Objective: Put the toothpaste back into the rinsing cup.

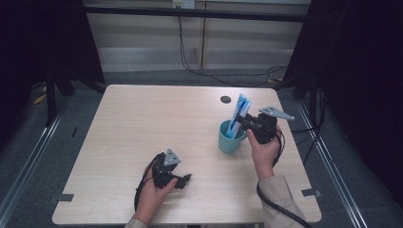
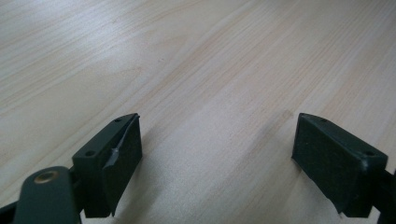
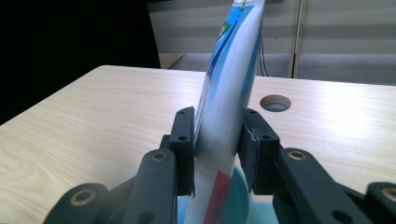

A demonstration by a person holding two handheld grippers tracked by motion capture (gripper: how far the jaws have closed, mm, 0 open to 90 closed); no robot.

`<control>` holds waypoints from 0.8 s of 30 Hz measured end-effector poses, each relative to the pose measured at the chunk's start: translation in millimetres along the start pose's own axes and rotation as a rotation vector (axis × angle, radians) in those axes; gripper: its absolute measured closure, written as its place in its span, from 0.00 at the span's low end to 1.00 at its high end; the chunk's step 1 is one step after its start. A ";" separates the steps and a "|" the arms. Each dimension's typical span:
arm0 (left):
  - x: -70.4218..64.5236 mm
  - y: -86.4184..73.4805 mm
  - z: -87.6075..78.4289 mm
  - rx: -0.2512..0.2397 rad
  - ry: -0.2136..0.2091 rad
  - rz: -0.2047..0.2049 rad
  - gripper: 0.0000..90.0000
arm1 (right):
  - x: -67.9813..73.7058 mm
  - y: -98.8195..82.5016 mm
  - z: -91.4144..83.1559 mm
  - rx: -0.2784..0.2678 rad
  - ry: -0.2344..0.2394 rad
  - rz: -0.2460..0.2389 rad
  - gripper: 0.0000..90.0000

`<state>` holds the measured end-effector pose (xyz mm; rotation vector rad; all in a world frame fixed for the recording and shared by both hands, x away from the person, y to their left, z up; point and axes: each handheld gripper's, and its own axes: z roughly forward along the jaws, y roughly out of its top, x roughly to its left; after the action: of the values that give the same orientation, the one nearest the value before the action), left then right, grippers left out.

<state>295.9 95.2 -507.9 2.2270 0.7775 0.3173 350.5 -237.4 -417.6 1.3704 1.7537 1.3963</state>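
Pale wood-grain laminate covers the table [image 1: 142, 123], on which a teal cup [image 1: 230, 139] is seen standing toward the right side, just below a small round cable hole [image 1: 225, 99]. A blue-and-white tube [image 1: 237, 115], likely toothpaste, is held upright with its lower end inside the cup and its top leaning slightly up and to the right. The tube is pinched about midway by the right tongs [image 1: 243, 120], which are pressed flat against both of its faces; in the right gripper view the tube [image 3: 229, 88] is seen squeezed between the two black pads [image 3: 184, 140], with the cup's teal rim [image 3: 243, 186] just beneath. The left tongs [image 1: 186, 178] are held low over bare table near the front edge, well apart from the cup, and are spread wide with nothing between them, as the left gripper view confirms [image 2: 215, 158]. The step in hand is judged to be the setting of the tube into the cup. It would be done well if the tube were lowered straight until its end is borne by the cup's bottom, the grip being loosened only then, so that the light cup is not tipped or dragged; the idle left tongs could be brought to steady the cup. Printing on the tube is blurred: green and red patches are made out, but no brand or word can be read.
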 end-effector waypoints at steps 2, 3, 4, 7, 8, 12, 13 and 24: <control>0.0 0.0 0.1 0.000 -0.002 -0.001 0.17 | -1.9 -0.7 -1.1 0.002 -0.008 0.008 0.75; 0.0 0.0 0.1 0.000 -0.002 -0.001 0.17 | -3.1 -1.2 -1.4 -0.001 -0.006 0.010 0.75; 0.0 0.0 0.1 0.000 -0.002 -0.001 0.17 | -4.1 -1.4 -1.9 -0.001 -0.007 0.008 0.75; 0.0 0.0 0.1 0.000 -0.002 -0.001 0.17 | -5.8 -2.0 -3.0 0.000 -0.016 0.009 0.74; -0.1 0.0 0.0 0.001 0.000 -0.001 0.17 | -6.0 -2.3 -3.2 -0.001 -0.020 0.010 0.74; 0.0 0.0 0.0 0.000 0.000 -0.001 0.17 | -6.9 -2.3 -3.9 -0.002 -0.018 0.007 0.73; -0.1 0.0 0.0 0.001 -0.001 -0.001 0.17 | -6.9 -2.3 -4.1 -0.002 -0.019 0.004 0.73; -0.1 0.0 0.0 0.001 -0.002 -0.002 0.17 | -11.3 -2.9 -5.6 -0.001 -0.034 0.004 0.66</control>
<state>295.8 95.2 -508.0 2.2265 0.7790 0.3142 348.7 -249.9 -420.5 1.3899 1.7288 1.3679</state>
